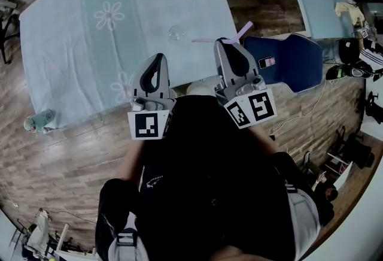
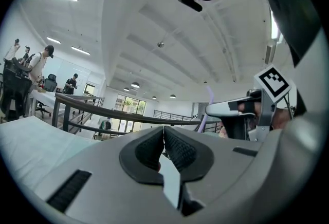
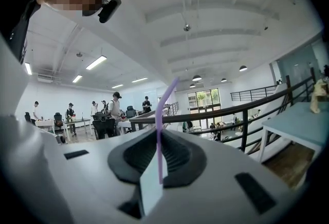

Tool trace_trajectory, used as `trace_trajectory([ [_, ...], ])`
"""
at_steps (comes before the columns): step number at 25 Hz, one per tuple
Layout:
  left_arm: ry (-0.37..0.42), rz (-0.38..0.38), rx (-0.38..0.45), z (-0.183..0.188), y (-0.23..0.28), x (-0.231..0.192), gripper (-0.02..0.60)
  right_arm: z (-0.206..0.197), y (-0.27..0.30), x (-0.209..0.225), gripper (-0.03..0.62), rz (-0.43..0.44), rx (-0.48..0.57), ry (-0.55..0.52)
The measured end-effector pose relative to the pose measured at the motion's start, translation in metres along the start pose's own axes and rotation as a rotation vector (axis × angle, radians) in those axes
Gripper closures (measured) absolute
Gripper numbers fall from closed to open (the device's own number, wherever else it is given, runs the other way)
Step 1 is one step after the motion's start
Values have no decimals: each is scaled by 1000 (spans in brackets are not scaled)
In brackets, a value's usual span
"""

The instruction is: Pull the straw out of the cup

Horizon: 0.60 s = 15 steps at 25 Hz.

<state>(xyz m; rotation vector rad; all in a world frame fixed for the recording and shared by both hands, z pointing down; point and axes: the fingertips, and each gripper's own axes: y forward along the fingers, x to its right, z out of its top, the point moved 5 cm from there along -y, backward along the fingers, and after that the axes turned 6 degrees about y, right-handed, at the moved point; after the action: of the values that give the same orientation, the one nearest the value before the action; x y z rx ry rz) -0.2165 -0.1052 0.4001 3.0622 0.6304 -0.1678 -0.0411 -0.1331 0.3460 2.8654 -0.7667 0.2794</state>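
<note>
The right hand-held gripper [image 3: 158, 140] is clamped on the purple straw [image 3: 160, 115], apparently lifting it free of the clear cup [image 1: 175, 33], while the left hand-held gripper [image 2: 164, 142] sits closed and empty.

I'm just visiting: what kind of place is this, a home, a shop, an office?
Probably a large open-plan office or lab hall: people stand around desks, strip lights line a high white ceiling, and a cloth-covered table stands on a wood floor.
</note>
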Motion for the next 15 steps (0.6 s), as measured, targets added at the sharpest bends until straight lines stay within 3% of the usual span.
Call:
trace_trajectory([
  [5, 6, 5, -4, 1, -1, 4, 566, -3, -20, -5, 559, -21, 19, 61],
  [15, 16, 13, -26, -4, -4, 4, 566, -32, -20, -29, 557, 54, -29, 89],
])
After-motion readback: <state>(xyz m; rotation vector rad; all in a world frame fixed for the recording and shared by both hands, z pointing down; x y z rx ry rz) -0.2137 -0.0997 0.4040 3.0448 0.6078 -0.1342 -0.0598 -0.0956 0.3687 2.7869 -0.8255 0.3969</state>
